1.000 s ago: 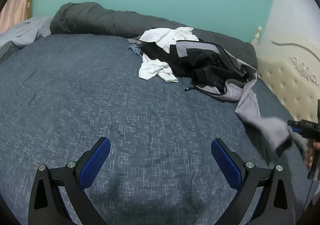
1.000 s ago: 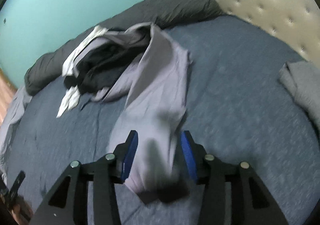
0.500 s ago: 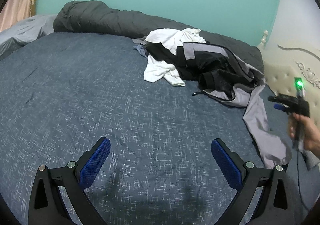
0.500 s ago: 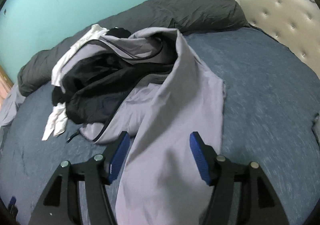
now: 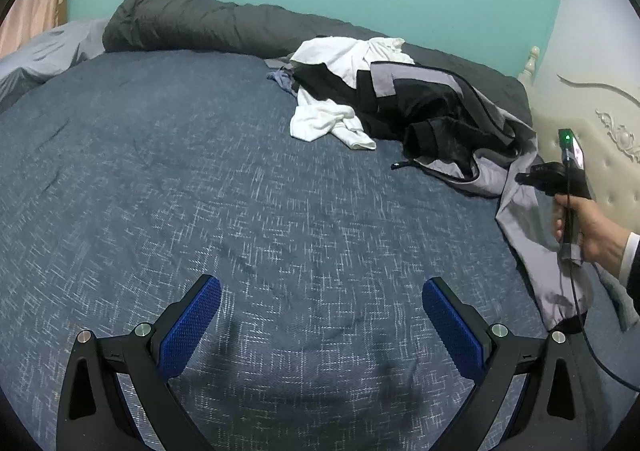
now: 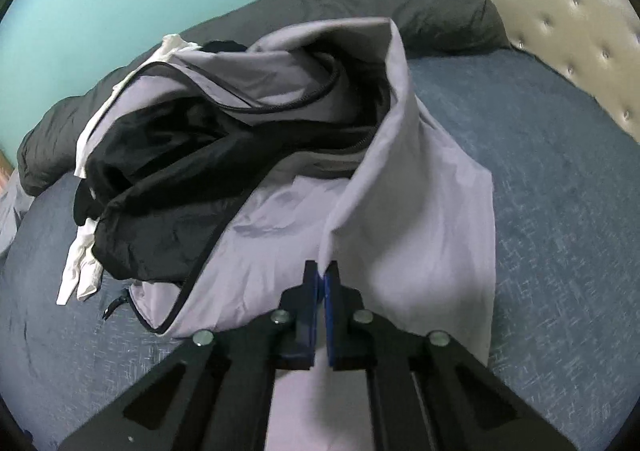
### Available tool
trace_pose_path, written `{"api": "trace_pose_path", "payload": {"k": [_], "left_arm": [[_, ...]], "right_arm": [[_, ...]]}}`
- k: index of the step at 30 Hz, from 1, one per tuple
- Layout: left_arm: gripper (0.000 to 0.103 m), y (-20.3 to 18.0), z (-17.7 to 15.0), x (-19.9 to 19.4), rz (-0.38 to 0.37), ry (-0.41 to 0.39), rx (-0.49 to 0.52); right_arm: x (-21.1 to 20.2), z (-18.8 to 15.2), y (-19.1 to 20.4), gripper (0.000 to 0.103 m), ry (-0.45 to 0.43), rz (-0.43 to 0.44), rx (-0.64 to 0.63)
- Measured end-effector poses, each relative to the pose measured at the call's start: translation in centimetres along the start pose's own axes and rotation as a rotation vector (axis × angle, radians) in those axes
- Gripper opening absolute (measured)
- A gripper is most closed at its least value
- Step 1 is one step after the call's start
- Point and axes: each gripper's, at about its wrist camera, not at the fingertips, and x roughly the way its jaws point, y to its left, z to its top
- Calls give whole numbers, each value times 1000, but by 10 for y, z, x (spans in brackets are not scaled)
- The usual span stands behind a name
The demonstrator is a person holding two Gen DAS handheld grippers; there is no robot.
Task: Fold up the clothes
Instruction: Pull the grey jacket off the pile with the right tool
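The right gripper (image 6: 322,271) has its jaws clenched on the jacket (image 6: 404,211) fold, the pile stretching ahead-left; the left gripper (image 5: 320,315) hangs released, well apart.

no readable text, no labels, no brand marks, no numbers on anything in view

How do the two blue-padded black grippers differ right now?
The left gripper stands wide open with nothing between its pads, while the right gripper is shut on a fold of the light grey jacket. The left one hangs above the bare blue bedspread; the right one sits at the clothes pile. Both share black arms and blue textured pads.
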Motion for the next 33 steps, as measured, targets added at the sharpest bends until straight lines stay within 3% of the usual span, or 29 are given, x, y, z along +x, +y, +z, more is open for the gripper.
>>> {"api": "trace_pose_path", "payload": {"k": [7, 11, 16, 24, 27, 30, 31, 33], "left_arm": [[103, -3, 3, -7, -13, -17, -4], [103, -5, 8, -20, -23, -48, -2], [103, -8, 14, -33, -31, -74, 4], [103, -9, 19, -41, -41, -91, 3], [103, -8, 17, -39, -42, -79, 6], [103, -6, 17, -38, -40, -78, -1], [103, -5, 17, -38, -40, -79, -2], [103, -5, 16, -37, -38, -76, -1]], "right_arm": [[-72, -35, 44, 1, -47, 183, -135], [-119, -61, 47, 1, -26, 291, -149], [-158, -103, 43, 1, 32, 359, -184], [-177, -162, 59, 1, 182, 382, -299], [-182, -151, 54, 4, 161, 353, -287], [-193, -126, 48, 6, 81, 336, -242], [-196, -117, 48, 10, 46, 313, -248], [-191, -97, 52, 36, 4, 250, -268]]}}
